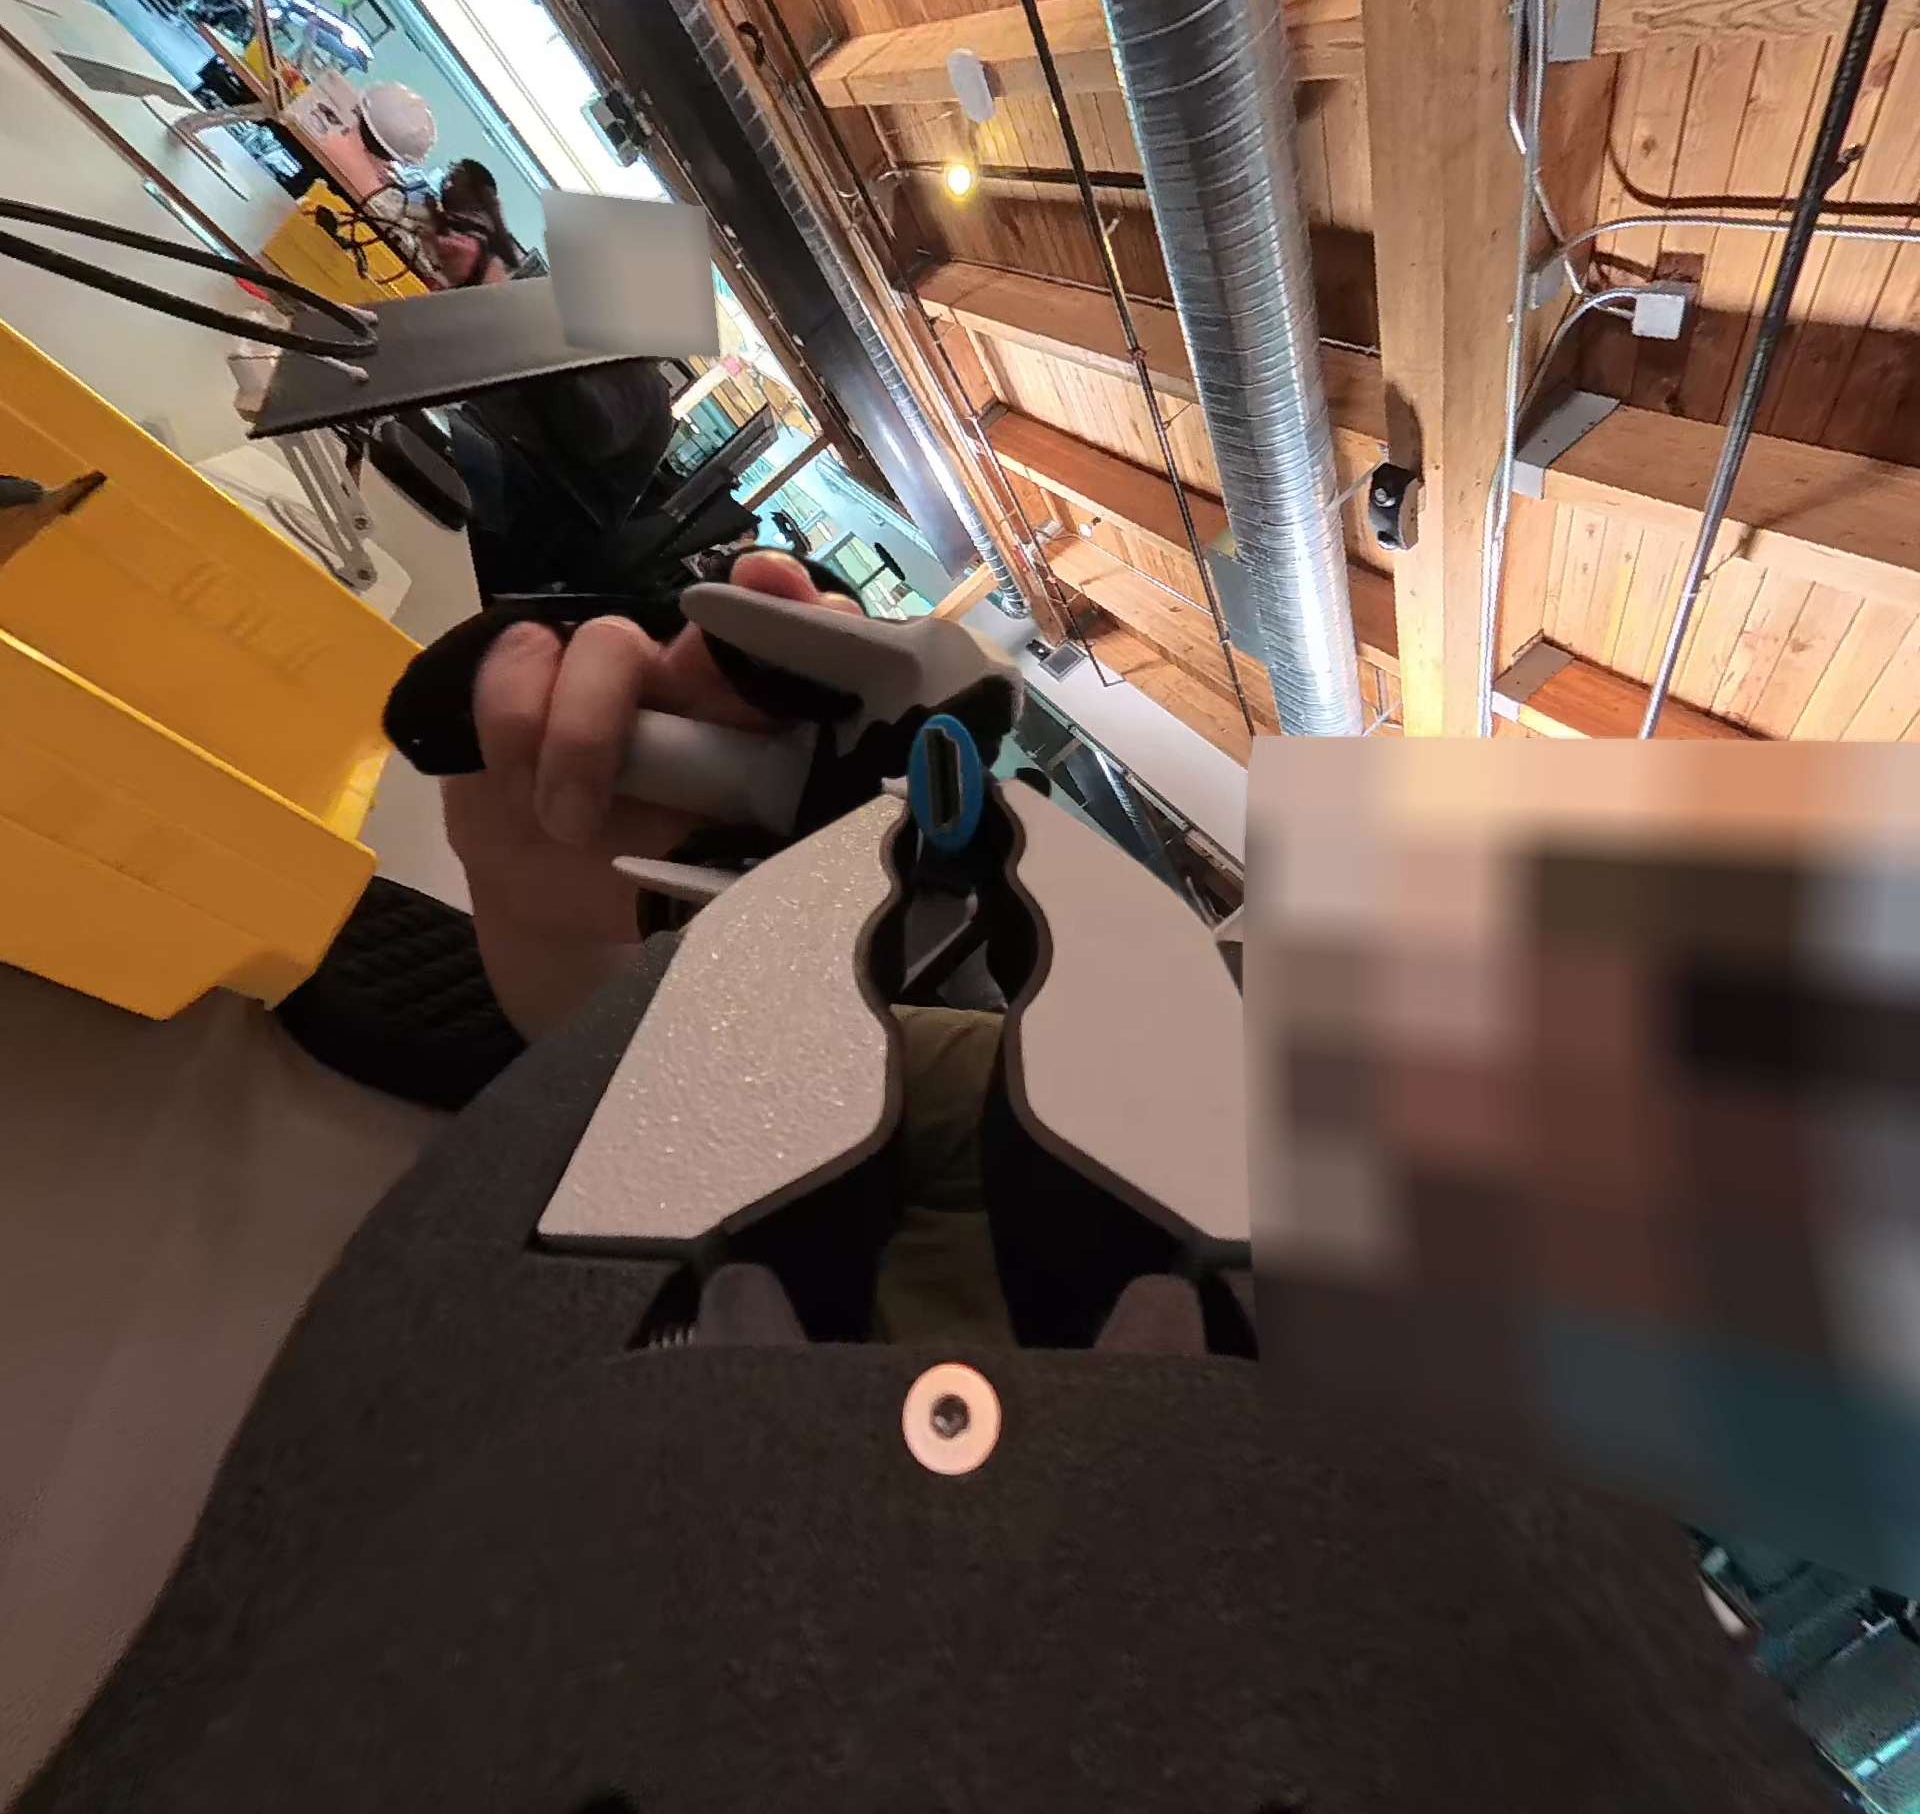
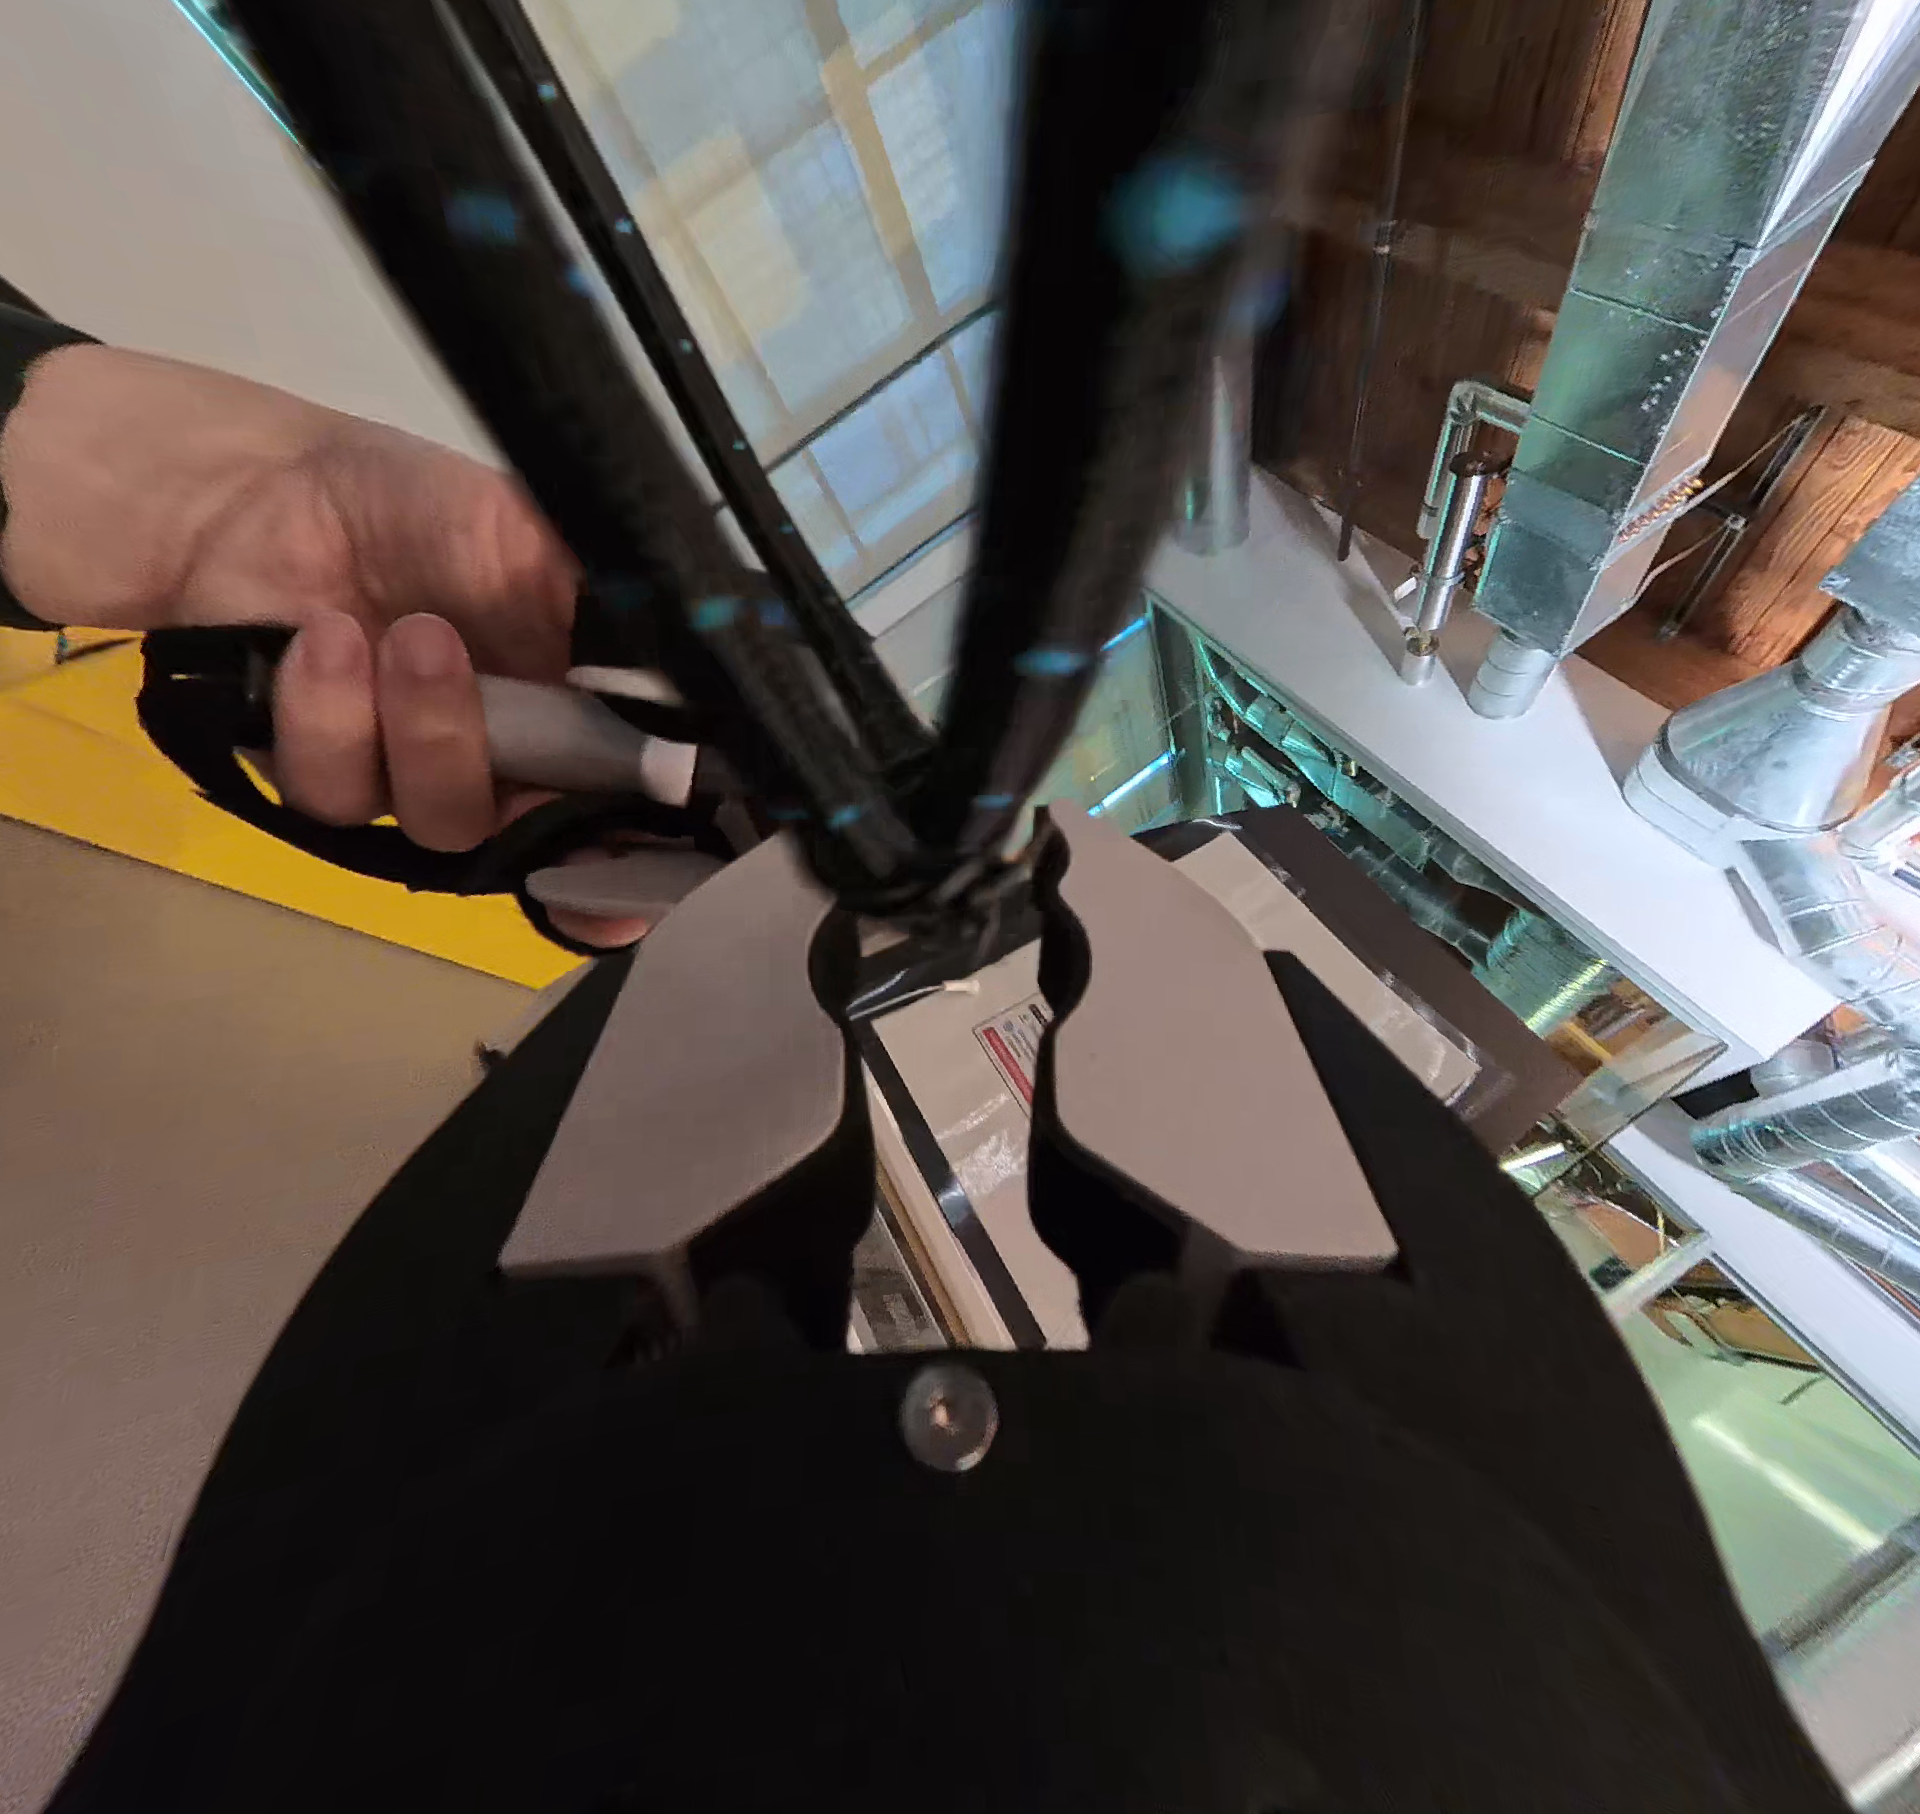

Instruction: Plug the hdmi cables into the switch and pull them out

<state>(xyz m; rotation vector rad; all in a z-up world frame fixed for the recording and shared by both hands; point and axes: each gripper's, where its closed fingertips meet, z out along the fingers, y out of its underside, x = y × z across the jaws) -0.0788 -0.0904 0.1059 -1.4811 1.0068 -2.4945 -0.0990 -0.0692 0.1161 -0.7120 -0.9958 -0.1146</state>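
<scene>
Both views tilt up toward the ceiling. My left gripper (image 1: 954, 829) is shut on a blue-faced HDMI plug (image 1: 938, 779), whose open metal end faces the camera just past the fingertips. A hand holds the right gripper (image 1: 831, 668) right behind the plug. In the right wrist view my right gripper (image 2: 930, 865) is shut on a bundle of black braided HDMI cables (image 2: 644, 517) that fan upward, blurred. The hand holding the left gripper (image 2: 416, 715) is at the left. No switch shows in either view.
Stacked yellow bins (image 1: 156, 725) stand at the left on a grey table (image 1: 156, 1245). A black board on a stand (image 1: 436, 367) with black cables (image 1: 156, 273) lies behind. Overhead are wooden beams, a metal duct (image 1: 1236, 414) and pipes (image 2: 1714, 206). My left and right fingertips are right by each other.
</scene>
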